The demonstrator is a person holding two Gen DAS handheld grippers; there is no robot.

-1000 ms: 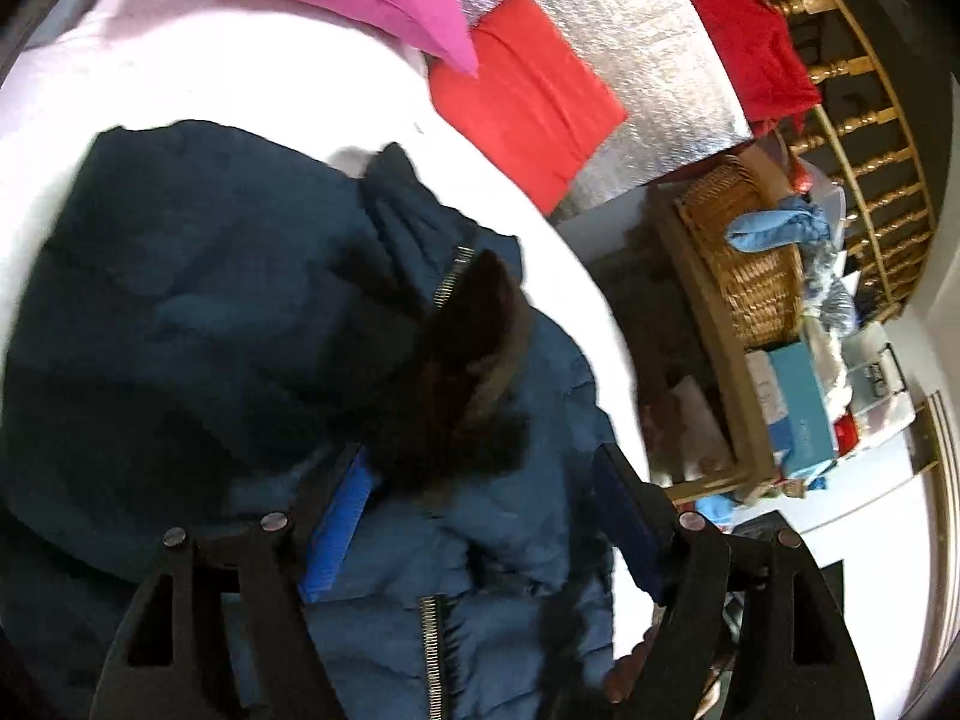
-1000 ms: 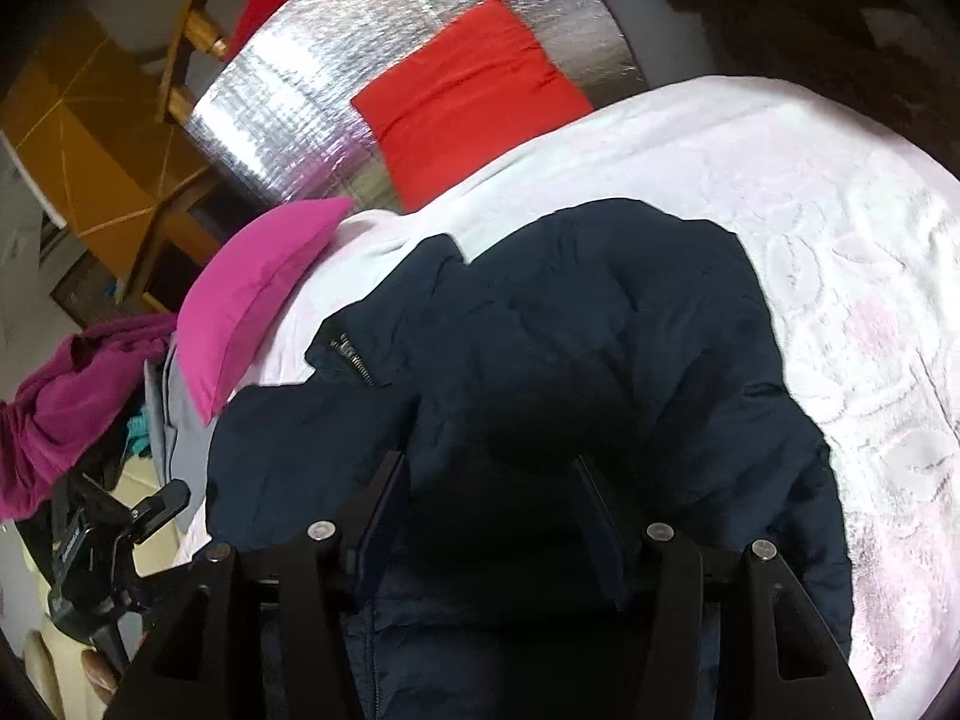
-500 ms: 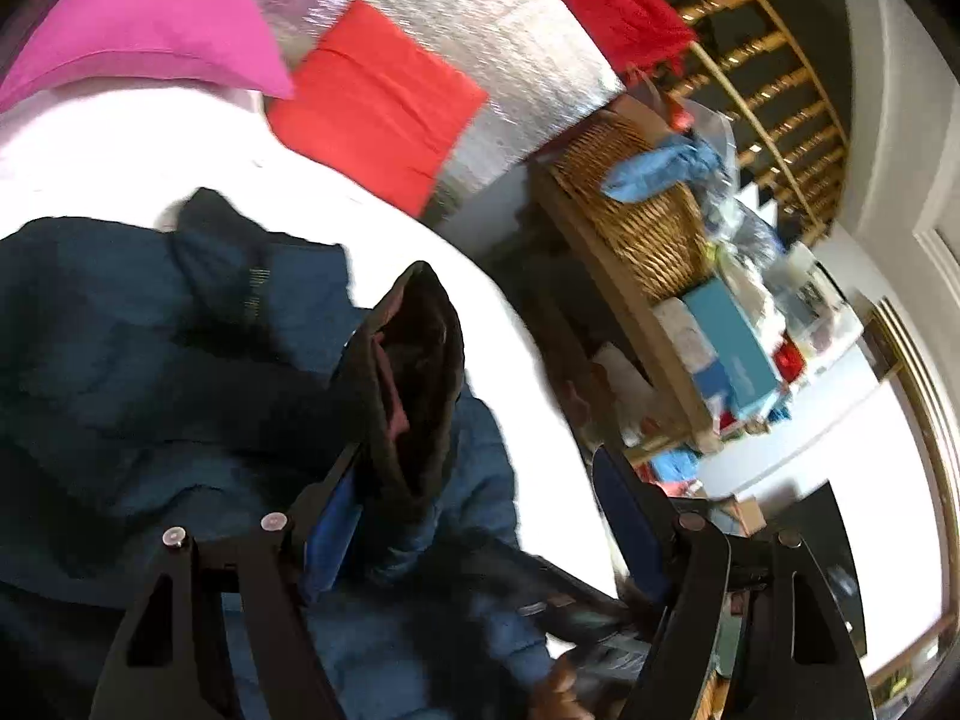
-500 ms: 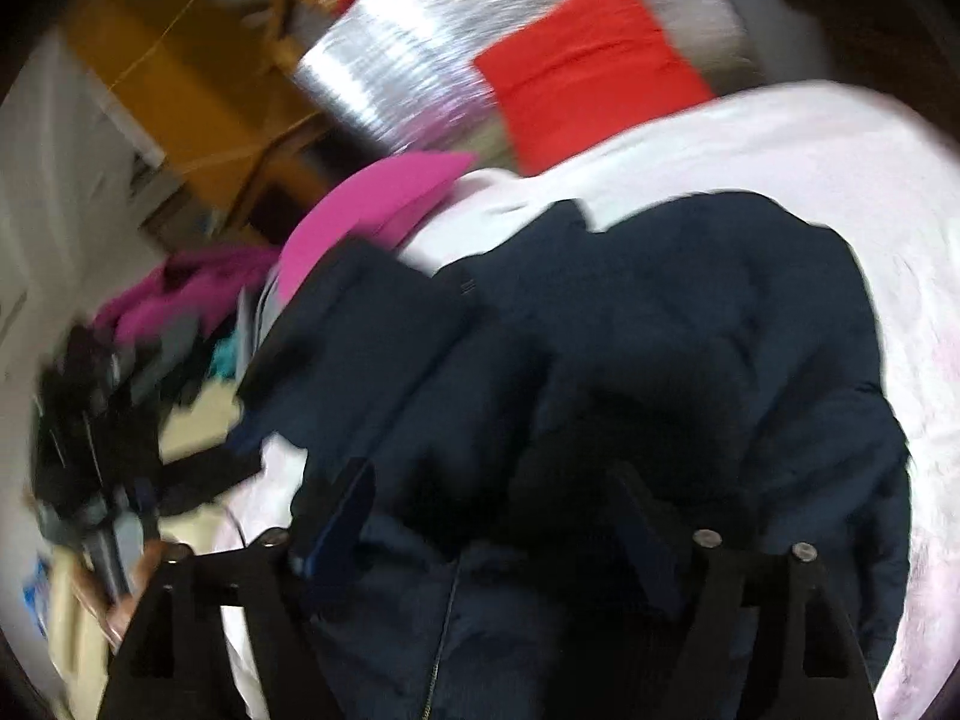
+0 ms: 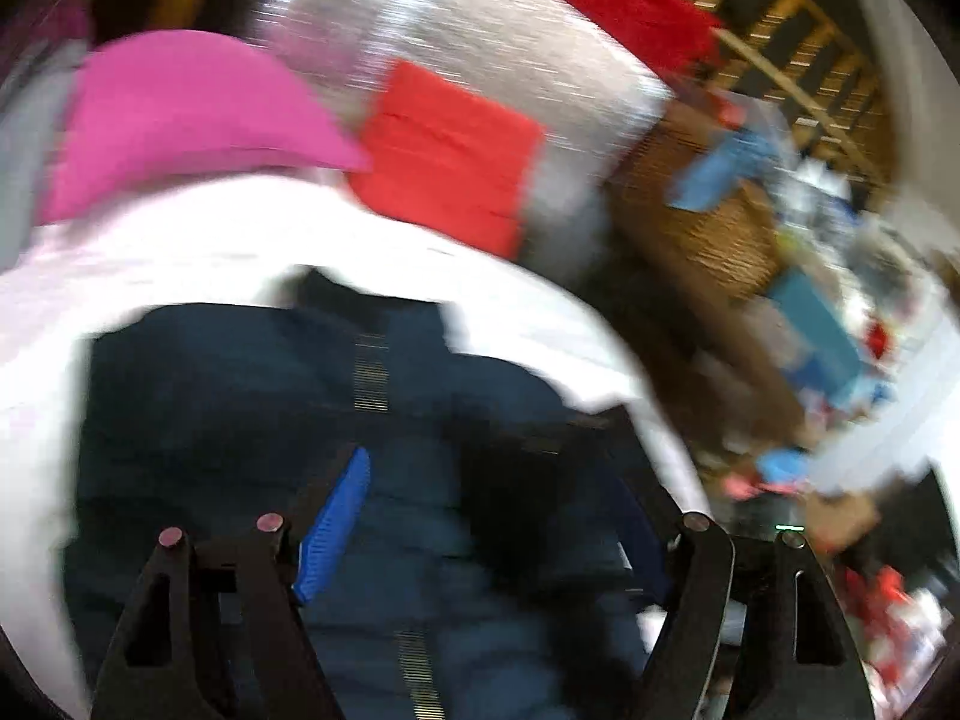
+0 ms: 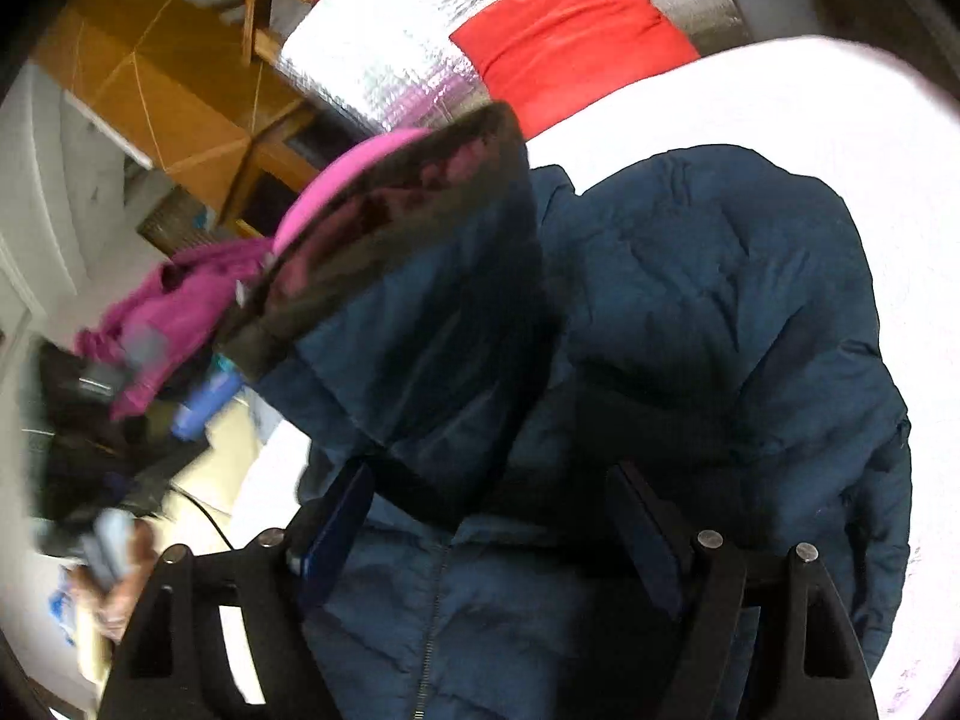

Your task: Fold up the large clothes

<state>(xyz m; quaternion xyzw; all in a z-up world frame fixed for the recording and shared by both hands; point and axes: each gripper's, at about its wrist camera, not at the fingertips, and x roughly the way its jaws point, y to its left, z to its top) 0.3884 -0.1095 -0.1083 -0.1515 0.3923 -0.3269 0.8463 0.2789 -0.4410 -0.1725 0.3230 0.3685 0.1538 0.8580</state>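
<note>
1. Your task piece, the dark blue puffer jacket (image 6: pixel 708 312), lies on the white bedspread (image 6: pixel 840 120), ahead of and under both of your tools. In the right wrist view its body spreads ahead and to the right of the fingers; in the left wrist view, which is badly blurred, it fills the lower middle with the zipper (image 5: pixel 371 372) running straight ahead.

2. Your right gripper (image 6: pixel 492 534) has its fingers spread wide with jacket fabric passing between them. Whether the left pad is touching the cloth is hard to say, but nothing is pinched.

3. Your left gripper (image 5: pixel 480 516) is likewise spread wide over the jacket. A dark fold lies between the fingers, yet they do not close on it as far as the blur allows.

4. A sleeve (image 6: pixel 408 276) stands raised just ahead and left of your right tool, its dark-lined cuff opening towards the pink pillow (image 6: pixel 354 174). It looks mid-way over the jacket's front, so I judge one sleeve fold is in progress, not settled.

5. The far side of the jacket seems already rounded in over the body, though I cannot tell for sure that it is a finished fold.

6. Still left, by my reading: lay that sleeve flat across the front, then fold the body into a compact bundle. Roughly the early-to-middle part of the job.
</note>
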